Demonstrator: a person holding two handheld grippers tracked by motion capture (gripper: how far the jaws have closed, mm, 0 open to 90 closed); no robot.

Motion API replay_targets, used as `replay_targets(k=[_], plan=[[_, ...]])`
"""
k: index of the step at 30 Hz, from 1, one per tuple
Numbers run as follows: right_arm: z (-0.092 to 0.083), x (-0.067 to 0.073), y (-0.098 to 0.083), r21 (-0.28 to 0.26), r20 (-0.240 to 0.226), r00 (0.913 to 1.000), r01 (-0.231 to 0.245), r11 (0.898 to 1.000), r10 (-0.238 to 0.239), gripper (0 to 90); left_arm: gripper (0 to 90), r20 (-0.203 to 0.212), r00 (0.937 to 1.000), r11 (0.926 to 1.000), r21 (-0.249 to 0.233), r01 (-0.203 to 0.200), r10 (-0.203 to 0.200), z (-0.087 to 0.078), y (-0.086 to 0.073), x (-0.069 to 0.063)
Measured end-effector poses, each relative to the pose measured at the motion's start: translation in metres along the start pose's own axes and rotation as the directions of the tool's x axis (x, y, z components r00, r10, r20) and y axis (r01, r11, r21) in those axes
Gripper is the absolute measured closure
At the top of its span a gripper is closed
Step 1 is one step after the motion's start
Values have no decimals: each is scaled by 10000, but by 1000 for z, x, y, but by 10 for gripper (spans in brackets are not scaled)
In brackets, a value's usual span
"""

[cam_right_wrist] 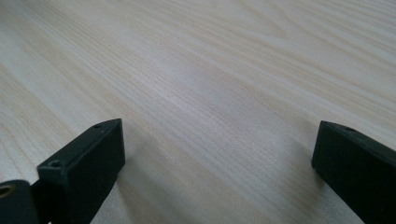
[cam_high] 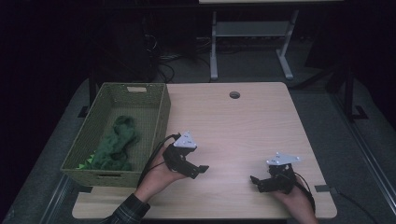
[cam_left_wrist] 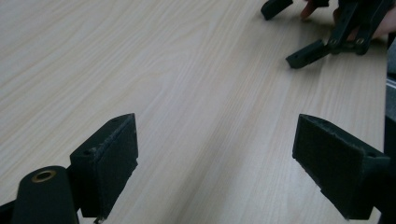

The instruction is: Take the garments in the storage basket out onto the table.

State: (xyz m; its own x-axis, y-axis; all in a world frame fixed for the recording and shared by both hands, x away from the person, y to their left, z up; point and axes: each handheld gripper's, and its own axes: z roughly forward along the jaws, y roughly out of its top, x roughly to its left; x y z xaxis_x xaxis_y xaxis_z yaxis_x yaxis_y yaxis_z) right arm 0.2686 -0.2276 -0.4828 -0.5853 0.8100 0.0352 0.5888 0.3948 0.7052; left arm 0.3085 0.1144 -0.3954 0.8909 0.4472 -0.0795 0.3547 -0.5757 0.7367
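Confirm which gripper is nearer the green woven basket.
Left. The left gripper is just right of the green woven basket, by its near right corner. The right gripper is farther right, across the bare light wooden table.

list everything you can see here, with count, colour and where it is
table: 1, light wood, centre of the high view, with a round hole near its far edge
basket: 1, olive green woven, on the table's left side
cloth: 1 bundle, dark green, lying inside the basket, with a brighter green bit at its near end
frame: 1, light grey metal legs, on the floor beyond the table
cables: several, dark, on the floor beyond the basket
left gripper: 1, black with grey plate, near the basket, jaws open over bare table
right gripper: 1, black with grey plate, near right of the table, jaws open
hands: 2, holding the grippers; left sleeve plaid
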Motion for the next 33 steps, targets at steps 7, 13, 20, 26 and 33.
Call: replay_targets(k=[7,13,20,26,33], plan=[[0,0,0,3,-1,10000,3,10000,-3,23,137,16,10000,10000,-39,-24,24,-10,13,5],[0,0,0,5,0,10000,-4,10000,4,23,137,26,10000,9998,-186,-36,36,-22,22,10],[0,0,0,15,-3,10000,0,10000,0,22,138,-119,9999,9998,-200,40,-43,-34,30,19],[0,0,0,10,4,10000,-3,10000,3,22,138,-269,9996,9999,-144,71,-75,-45,34,28],[0,0,0,-14,19,10000,30,10000,-30,23,138,-493,9986,9998,-118,159,-164,-62,34,43]])
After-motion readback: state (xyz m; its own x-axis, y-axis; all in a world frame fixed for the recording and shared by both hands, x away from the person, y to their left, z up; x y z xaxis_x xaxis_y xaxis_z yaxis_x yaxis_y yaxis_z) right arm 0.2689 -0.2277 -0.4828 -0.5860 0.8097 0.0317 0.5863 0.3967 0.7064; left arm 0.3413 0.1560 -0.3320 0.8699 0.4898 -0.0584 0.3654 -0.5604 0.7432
